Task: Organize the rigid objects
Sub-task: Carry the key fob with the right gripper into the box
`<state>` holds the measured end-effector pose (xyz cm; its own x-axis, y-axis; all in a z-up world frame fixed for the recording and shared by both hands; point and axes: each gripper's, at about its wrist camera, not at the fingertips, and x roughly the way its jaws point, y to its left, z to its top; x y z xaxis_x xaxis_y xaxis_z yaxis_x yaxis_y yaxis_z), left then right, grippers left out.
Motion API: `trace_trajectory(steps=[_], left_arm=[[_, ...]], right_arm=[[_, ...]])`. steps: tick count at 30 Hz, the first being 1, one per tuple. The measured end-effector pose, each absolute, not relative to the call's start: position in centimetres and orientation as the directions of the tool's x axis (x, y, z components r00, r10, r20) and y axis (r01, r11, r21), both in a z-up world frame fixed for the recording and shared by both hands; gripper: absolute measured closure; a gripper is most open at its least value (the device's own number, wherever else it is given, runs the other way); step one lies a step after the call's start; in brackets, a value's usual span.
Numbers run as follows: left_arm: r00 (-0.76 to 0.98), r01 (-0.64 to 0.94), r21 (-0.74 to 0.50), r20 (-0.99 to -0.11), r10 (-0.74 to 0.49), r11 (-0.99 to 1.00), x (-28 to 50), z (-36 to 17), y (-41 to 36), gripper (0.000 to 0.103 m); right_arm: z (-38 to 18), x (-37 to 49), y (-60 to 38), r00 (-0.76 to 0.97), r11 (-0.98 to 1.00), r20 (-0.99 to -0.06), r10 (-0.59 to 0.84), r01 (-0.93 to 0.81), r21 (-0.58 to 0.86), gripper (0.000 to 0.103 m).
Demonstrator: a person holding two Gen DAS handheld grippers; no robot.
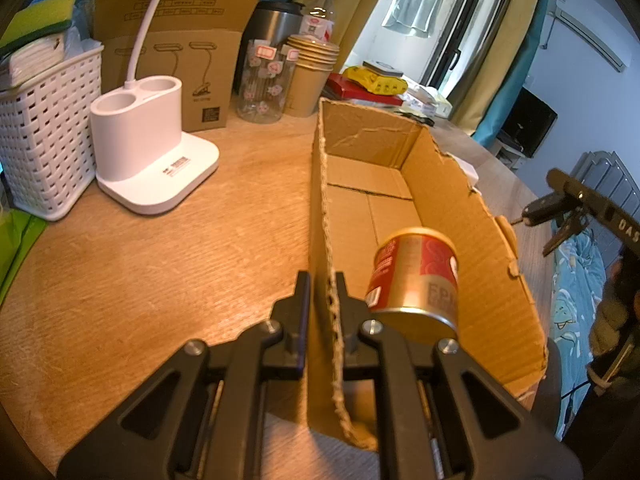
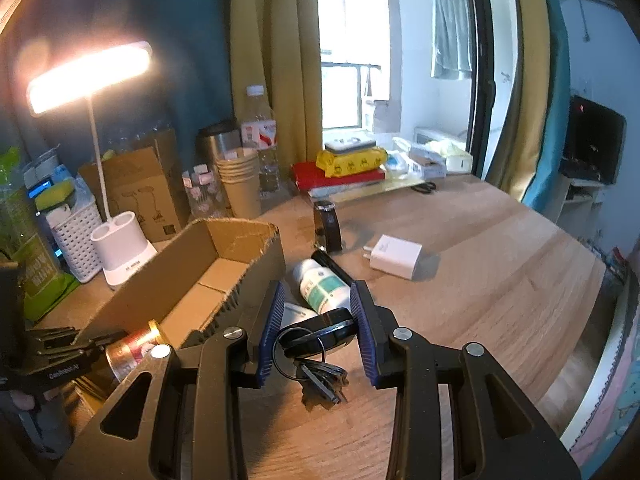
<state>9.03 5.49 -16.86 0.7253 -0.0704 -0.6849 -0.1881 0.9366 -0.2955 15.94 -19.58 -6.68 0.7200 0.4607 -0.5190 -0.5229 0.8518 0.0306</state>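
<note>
An open cardboard box (image 1: 452, 208) lies on the wooden desk; it also shows in the right wrist view (image 2: 180, 276). A red and gold can (image 1: 416, 276) lies on its side inside it, also seen in the right wrist view (image 2: 134, 350). My left gripper (image 1: 323, 284) is shut on the box's left wall. My right gripper (image 2: 318, 308) is shut on a black key fob (image 2: 320, 334) with keys (image 2: 324, 376) hanging below it, held above the desk. In the left wrist view the right gripper (image 1: 536, 212) with the keys is at the far right. A white pill bottle (image 2: 322, 286) lies beyond.
A white charger (image 2: 394, 256), a smartwatch (image 2: 329, 226) and a black tube (image 2: 332, 266) lie on the desk. A white lamp base (image 1: 148, 148), a white basket (image 1: 48, 136), a carton, a glass jar (image 1: 264, 80), paper cups (image 1: 310, 76) and bottles line the back.
</note>
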Motion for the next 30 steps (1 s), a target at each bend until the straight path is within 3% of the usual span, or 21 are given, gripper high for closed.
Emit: trace_trajectory(steps=[15,30], left_arm=[[0.726,-0.188,-0.295,-0.685,-0.071,0.937,9.0,-16.9,5.5,0.093],[0.726,-0.187,-0.295,-0.684,-0.070,0.937,9.0,-16.9,5.5,0.093]], right_arm=[[-1.8,13.3,-15.6,0.724,0.789,-0.437,0.533,-0.612,-0.052,0.066],[-1.9,11.9,-11.6,0.670,0.721,-0.451,0.590,-0.688,-0.078,0.066]])
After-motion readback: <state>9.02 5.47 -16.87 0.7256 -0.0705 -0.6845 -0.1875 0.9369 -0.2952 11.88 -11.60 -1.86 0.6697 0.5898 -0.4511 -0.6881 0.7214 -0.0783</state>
